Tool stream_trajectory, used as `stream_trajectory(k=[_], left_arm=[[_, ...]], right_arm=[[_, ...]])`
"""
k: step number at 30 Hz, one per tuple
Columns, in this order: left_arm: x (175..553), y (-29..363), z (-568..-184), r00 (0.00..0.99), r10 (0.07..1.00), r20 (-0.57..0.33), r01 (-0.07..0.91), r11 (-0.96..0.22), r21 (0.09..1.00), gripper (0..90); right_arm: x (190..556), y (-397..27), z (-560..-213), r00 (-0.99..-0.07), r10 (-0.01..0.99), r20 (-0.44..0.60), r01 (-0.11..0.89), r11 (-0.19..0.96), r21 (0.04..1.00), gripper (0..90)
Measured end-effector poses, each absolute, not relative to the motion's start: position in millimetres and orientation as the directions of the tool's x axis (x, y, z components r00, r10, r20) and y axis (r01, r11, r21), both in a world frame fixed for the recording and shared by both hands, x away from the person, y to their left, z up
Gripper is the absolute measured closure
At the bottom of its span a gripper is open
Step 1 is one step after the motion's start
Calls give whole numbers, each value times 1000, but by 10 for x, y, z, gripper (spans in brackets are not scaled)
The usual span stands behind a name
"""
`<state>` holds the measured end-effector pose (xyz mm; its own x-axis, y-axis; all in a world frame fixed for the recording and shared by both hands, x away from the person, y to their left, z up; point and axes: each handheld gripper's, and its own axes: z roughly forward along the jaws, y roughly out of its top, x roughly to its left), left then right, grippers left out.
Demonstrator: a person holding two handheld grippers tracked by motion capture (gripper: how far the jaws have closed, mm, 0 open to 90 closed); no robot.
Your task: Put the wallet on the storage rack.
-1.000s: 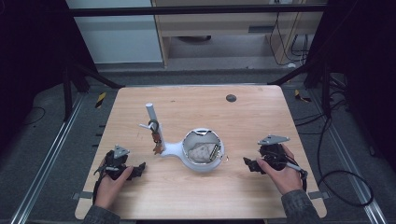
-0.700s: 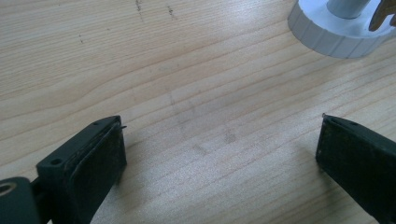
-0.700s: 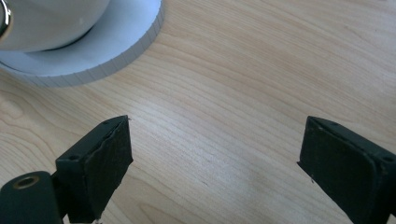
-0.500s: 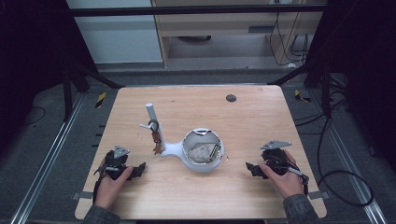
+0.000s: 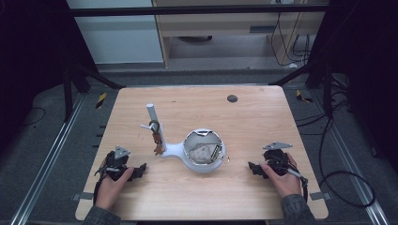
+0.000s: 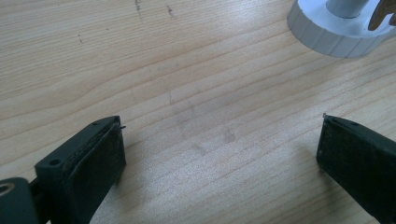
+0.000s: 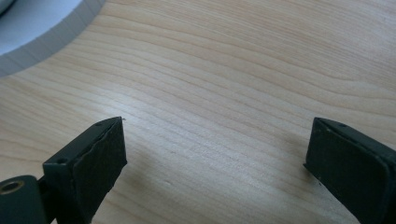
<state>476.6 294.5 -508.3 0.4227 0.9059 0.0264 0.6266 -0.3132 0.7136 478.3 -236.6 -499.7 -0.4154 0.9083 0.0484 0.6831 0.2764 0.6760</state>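
Since the earlier frames the right gripper (image 5: 256, 168) has sunk toward the tabletop (image 5: 253, 117) near its right edge, its jaws having just been opening with nothing between them; they now stand wide over bare wood. Meanwhile the left gripper (image 5: 139, 171) rests near the front left corner, jaws likewise spread wide and empty.

Between them, a little toward the front of the middle, sits a white stand (image 5: 176, 151): a round bowl-shaped dish (image 5: 202, 165) joined by a short neck to a smaller ribbed base, from which a white post (image 5: 152, 117) rises upright. Small brownish pieces (image 5: 157, 140) hang from the post, too small to tell apart. Inside the dish lie a pale crumpled lump (image 5: 200, 153) and something metallic.

Pale, smooth, fine-grained wood makes up the tabletop, and a small dark disc (image 5: 232, 98) lies near the back edge. Wide open room remains at the back, the right side and along the front edge.
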Motion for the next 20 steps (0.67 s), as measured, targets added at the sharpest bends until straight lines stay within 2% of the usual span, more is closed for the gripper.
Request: stream_trajectory(k=[10, 20], left_arm=[[4766, 2945, -5083, 423, 906, 27, 627, -314, 713, 4], [4765, 2944, -5083, 423, 906, 26, 627, -313, 713, 3]], right_arm=[[4828, -2293, -5092, -380, 925, -2, 663, 274, 697, 16], [4818, -2272, -5128, -365, 931, -5, 642, 256, 722, 4]])
